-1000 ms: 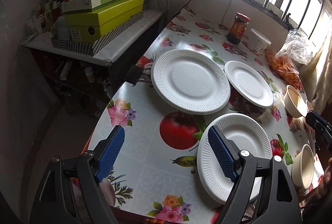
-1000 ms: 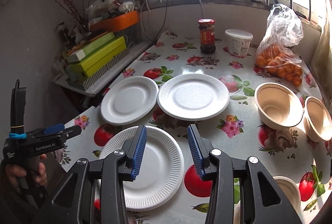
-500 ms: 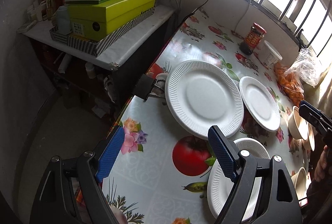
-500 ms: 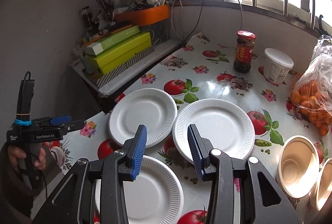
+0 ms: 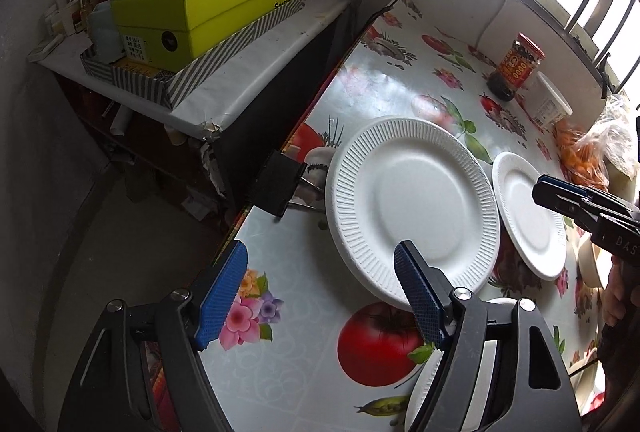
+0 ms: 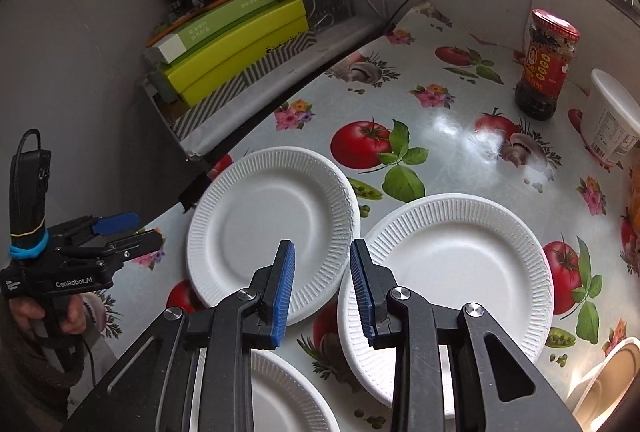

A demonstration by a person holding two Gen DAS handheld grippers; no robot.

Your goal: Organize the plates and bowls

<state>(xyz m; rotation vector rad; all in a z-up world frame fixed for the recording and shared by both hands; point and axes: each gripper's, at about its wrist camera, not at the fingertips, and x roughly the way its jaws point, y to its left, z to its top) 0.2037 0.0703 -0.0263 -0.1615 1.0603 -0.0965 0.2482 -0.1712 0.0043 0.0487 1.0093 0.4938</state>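
Three white plates lie on the table (image 6: 460, 135). From the right wrist view, the left plate (image 6: 272, 228) sits at 11 o'clock, the right plate (image 6: 460, 272) at 1 o'clock, and their rims look like they just touch. The near plate (image 6: 272, 396) is at 6 o'clock, half hidden under the tool. A bowl (image 6: 608, 380) peeks in at 4 o'clock.

The right gripper (image 6: 322, 276) hangs over the spot between the two far plates, its blue pads a little apart, holding nothing. The left gripper (image 5: 320, 296) is wide apart and empty too, near the table edge at 7 o'clock of the left plate (image 5: 412, 207).

What could go wrong? These plates are thin and light. If the pads push down on a rim and do not pinch it, the plate may slide or flip. The left plate lies close to the table edge, so a bump could knock it off. A hard squeeze might bend a rim. The two tools could also bump each other, though I can't tell how near they are.
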